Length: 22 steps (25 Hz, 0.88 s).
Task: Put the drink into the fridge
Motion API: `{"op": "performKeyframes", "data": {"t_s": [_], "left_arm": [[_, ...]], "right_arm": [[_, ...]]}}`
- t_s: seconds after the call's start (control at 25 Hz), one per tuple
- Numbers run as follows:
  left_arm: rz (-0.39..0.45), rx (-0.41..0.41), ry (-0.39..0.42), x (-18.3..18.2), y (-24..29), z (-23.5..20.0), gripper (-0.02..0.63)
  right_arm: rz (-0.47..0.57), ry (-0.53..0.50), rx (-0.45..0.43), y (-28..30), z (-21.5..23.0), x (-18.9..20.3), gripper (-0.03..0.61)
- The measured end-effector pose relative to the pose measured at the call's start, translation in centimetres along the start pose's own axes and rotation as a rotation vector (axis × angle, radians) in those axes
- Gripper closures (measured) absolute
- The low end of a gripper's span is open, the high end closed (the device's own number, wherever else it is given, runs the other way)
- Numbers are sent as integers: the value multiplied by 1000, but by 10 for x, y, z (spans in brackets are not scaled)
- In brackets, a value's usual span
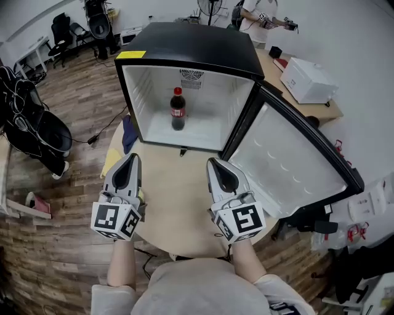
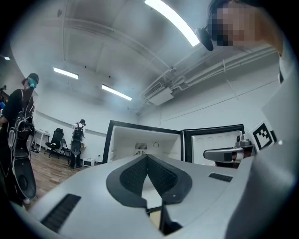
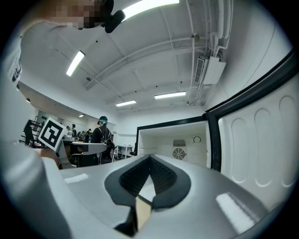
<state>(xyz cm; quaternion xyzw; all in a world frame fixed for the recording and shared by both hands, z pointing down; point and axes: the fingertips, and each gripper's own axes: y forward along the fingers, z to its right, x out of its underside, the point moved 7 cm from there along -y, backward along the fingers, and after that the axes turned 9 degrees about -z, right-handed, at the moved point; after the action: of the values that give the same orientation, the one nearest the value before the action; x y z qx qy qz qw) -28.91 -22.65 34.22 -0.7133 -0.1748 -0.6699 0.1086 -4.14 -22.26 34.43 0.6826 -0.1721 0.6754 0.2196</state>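
Note:
A cola bottle [image 1: 178, 109] with a red cap and label stands upright inside the open black mini fridge [image 1: 191, 49], near the middle of its white floor. The fridge door [image 1: 289, 163] is swung wide to the right. My left gripper [image 1: 132, 157] and right gripper [image 1: 213, 163] hover side by side over the round wooden table [image 1: 178, 191], a short way in front of the fridge. Both point at it, shut and empty. In the left gripper view the jaws [image 2: 146, 156] meet before the fridge opening [image 2: 126, 140]; the right gripper view shows the same [image 3: 149, 158]. The bottle is hidden in both gripper views.
A blue cloth [image 1: 128, 132] and a yellow item [image 1: 111, 161] lie at the table's left edge. A white box [image 1: 308, 80] sits on a desk to the right, behind the door. Black bags and chairs [image 1: 37, 129] stand at the left. A person [image 1: 258, 15] stands far back.

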Motion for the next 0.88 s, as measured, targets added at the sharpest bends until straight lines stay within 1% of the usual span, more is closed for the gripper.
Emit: {"op": "performKeyframes", "data": {"t_s": [0.24,0.52,0.72,0.88], "left_arm": [[17,11,-42,-4,-22,8,606],[37,-18,0,-6,-43,16,606],[39,-6,14,-8,-49,20,604],[31,-17,12,-7,-54,20,605]], "right_arm": [[19,-8,8,-17,-10,-6,568],[25,-34,18,-33,-17,-11,569],[35,-22,32,-38,-20,-12,569],[38,-27,38,-40,-24,-14,569]]}}
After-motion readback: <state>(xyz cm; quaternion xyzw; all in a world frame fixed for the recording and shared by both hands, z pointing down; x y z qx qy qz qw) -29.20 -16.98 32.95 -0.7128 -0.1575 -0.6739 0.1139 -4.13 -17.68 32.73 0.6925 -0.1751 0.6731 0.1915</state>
